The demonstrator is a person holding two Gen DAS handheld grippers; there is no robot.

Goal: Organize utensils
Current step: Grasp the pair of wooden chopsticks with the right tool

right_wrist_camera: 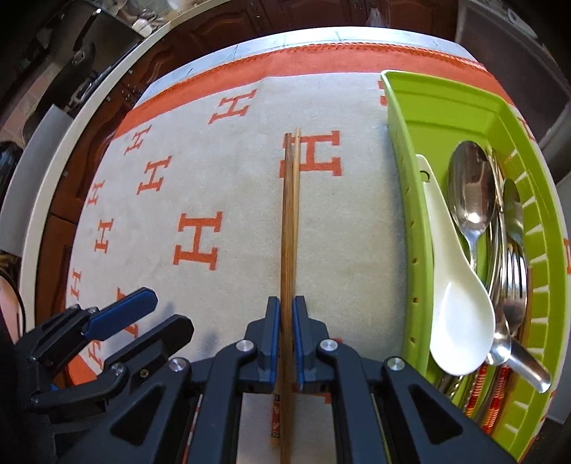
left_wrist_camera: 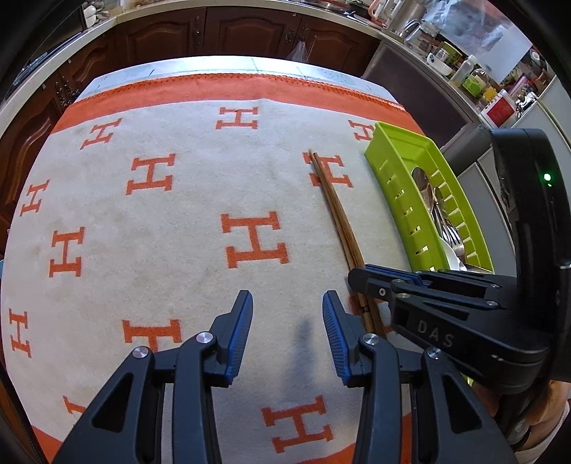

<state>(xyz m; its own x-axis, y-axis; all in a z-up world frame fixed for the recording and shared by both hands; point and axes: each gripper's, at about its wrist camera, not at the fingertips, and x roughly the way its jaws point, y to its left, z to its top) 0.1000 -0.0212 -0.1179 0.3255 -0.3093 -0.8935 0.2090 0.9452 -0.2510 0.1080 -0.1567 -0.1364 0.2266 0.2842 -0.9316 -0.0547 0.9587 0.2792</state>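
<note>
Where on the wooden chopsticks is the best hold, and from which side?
Hold the thick near end of the chopsticks, coming from above, one finger on each long side. They lie flat and side by side on the cloth, so pinching across keeps the pair together. The right tool is already shut there.

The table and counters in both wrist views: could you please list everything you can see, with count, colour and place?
chopsticks: two, brown wood, side by side, clamped near one end
cloth: one, beige with orange H pattern and orange border, covering the table
tray: one, lime green, on the cloth right of the chopsticks
ladle spoon: one, white, in the tray
metal spoons: at least two, silver, in the tray
forks: silver, count unclear, in the tray
cabinets: dark brown, behind the table
jars and bottles: many, mixed colours, on the counter at right
left hand-held gripper: black, blue pads, open above the cloth
right hand-held gripper: black, blue pads, shut on the chopsticks
</note>
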